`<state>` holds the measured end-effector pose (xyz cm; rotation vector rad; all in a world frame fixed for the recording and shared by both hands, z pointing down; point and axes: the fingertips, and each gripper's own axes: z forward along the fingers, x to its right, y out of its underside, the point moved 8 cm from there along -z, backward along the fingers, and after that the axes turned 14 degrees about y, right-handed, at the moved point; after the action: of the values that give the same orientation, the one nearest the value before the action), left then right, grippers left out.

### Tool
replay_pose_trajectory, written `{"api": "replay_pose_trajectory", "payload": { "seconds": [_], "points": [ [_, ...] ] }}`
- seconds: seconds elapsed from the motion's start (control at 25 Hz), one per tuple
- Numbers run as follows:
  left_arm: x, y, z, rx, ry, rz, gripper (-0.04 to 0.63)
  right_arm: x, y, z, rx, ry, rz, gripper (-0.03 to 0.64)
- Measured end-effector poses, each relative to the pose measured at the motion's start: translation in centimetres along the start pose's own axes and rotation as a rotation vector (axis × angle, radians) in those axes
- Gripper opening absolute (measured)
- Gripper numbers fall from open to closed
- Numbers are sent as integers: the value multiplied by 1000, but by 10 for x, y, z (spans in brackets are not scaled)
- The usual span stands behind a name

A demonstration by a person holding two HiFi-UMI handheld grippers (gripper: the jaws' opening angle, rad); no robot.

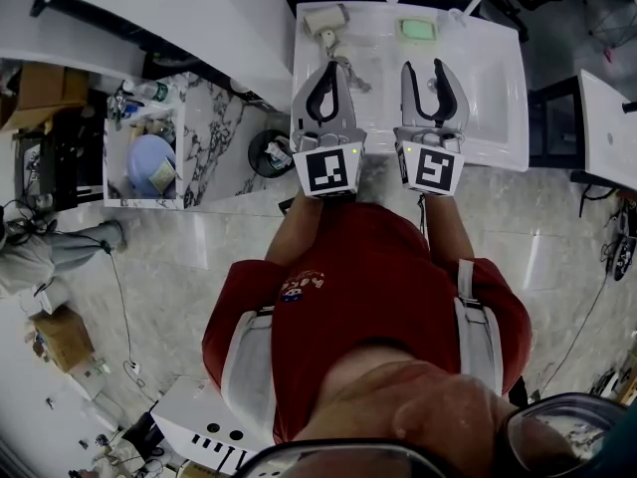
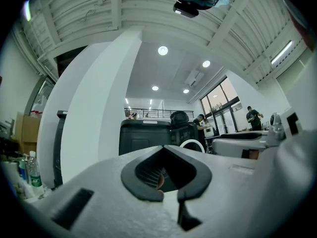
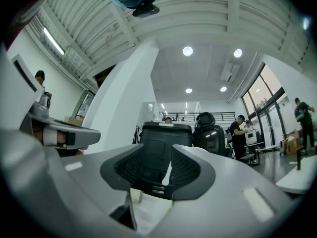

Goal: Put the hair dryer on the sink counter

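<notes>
Round ceiling lamps [image 2: 162, 50] above the pillar [image 2: 99, 113] give cool, even light. The white table [image 1: 503, 108] glares mildly. All views bulge fisheye with black corners, and the near foreground is soft.

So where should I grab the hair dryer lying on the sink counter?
Probably by its handle, coming from your side. The hair dryer lies flat on the sink counter, and the slim handle points back toward the grippers; the head looks too wide. The right gripper stands open, the left gripper shut.
</notes>
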<state>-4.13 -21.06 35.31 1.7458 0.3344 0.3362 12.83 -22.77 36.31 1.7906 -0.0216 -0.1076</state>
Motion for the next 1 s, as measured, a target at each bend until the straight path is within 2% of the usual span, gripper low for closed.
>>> {"api": "replay_pose_trajectory", "payload": {
  "seconds": [0.16,0.28,0.84,1.0],
  "points": [
    [0,0,0,-1,-1,-1,2,-1,-7,4,50,3,29,159],
    [-1,-1,-1,0,-3,1,1,-4,-10,5,68,-6,36,121],
    [-7,3,-1,-9,-7,5,2,-16,-9,4,83,-44,42,11],
    [-6,2,0,-1,-5,8,2,-14,-4,2,58,-46,26,2]
  ]
}}
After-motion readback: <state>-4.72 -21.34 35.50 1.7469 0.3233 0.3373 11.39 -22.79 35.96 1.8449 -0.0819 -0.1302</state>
